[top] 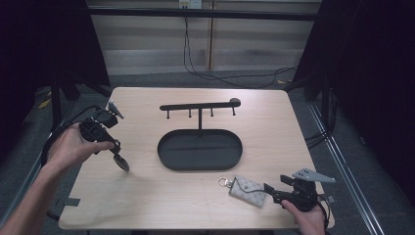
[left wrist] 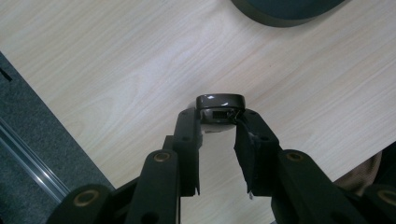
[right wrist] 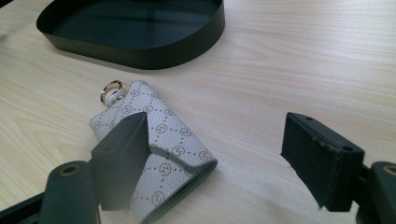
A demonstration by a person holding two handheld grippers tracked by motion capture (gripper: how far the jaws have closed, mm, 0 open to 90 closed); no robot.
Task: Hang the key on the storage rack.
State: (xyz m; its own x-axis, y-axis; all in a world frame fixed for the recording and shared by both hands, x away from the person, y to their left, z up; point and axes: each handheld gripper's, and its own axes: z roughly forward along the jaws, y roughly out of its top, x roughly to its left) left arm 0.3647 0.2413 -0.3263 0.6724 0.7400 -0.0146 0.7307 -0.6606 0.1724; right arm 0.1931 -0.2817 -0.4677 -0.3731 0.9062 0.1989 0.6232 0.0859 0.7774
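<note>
table [top: 147, 196] bare at left edge | pouch [top: 248, 190] near front edge

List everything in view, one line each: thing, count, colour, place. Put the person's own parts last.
table: one, pale wood, centre of the high view.
tray: one, black, oval, mid-table.
hook rack: one, black, standing at the tray's far rim.
key pouch: one, grey patterned with a metal ring, near edge of the table, right of centre.
small dark fob: one, glossy dark, clamped at the tips of the left gripper.
cables: several, black, on the floor beyond the table.
left gripper: one, black, jaws shut on the fob above the table's left side.
right gripper: one, black, jaws open at the pouch.
</note>
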